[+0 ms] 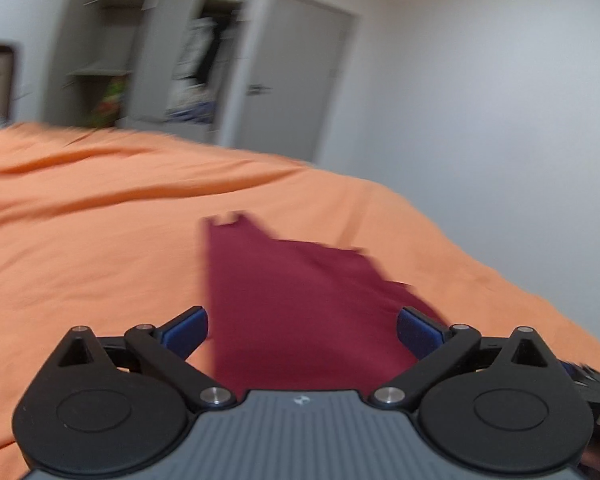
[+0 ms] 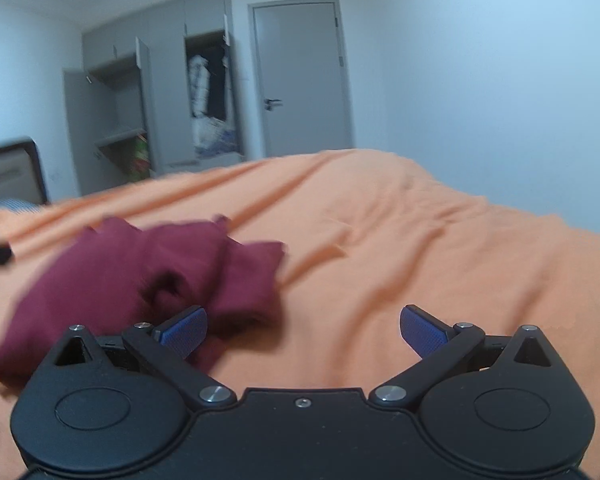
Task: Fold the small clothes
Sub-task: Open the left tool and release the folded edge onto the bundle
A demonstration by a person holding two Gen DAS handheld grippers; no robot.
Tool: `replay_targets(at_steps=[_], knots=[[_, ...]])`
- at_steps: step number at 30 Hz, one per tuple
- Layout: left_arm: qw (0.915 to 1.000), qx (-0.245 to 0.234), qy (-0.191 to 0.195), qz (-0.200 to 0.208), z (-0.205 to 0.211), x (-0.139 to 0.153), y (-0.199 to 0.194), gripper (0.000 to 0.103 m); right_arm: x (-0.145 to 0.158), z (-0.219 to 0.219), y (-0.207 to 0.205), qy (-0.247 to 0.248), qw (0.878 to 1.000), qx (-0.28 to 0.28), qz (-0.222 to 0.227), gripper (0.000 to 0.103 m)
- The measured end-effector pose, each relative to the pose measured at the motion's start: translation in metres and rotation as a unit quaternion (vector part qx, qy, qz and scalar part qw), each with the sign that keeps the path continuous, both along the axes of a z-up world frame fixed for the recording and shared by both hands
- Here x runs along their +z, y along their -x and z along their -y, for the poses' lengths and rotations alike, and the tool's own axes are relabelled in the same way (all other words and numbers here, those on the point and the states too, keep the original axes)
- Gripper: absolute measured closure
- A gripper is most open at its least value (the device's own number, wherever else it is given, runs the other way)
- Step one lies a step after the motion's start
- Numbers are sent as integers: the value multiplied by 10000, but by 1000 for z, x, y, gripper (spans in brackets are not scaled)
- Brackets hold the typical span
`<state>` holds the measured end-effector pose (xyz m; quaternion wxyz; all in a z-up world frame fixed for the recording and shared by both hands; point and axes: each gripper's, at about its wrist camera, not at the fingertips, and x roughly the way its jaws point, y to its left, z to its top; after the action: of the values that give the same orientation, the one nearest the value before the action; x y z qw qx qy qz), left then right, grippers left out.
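maroon garment [image 2: 139, 276]: matt soft knit cloth | orange bedsheet [image 2: 420, 248]: matt woven cloth, wrinkled | left gripper [image 1: 302, 330]: matt black plastic links, ribbed grey plastic body, shiny metal pivot pins | right gripper [image 2: 303, 330]: matt black plastic, textured blue pads [image 2: 183, 330]

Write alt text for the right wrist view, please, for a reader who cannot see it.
The right gripper, open and holding nothing, hovers over an orange bedsheet beside a crumpled maroon garment. Behind stand an open wardrobe and a closed door.
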<state>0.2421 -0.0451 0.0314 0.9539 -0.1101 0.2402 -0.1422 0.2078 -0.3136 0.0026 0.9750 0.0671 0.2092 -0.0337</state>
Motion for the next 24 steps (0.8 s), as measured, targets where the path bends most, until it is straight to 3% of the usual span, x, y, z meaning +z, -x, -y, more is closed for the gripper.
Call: replay_targets(at_steps=[4,8,15,19,21,22,24], knots=[[9966,647,357,-363,-35,-15,-13,0,3,2,-24,-941,9942,524,38,1],[9937,773,437,-689,-50,-29,-20,1,7,-3,-56,-1228,9892,800,-40,2],[9922,705,210,-1006,-42,-46,-22,1,0,-15,-109,-1135,9866,1082,-463,38],[9922,692,213,-1017,-40,-48,-24,0,-8,-24,-123,-936,9873,1109,-642,50],[9921,687,223,-1026,-40,-48,-24,0,-9,-27,-124,-938,9867,1163,-639,69],[9921,685,221,-1025,-40,-48,-24,0,-8,-29,-123,-909,9872,1153,-621,70],[9921,690,214,-1025,-39,-47,-25,1,-6,-32,-120,-788,9890,1133,-542,82]])
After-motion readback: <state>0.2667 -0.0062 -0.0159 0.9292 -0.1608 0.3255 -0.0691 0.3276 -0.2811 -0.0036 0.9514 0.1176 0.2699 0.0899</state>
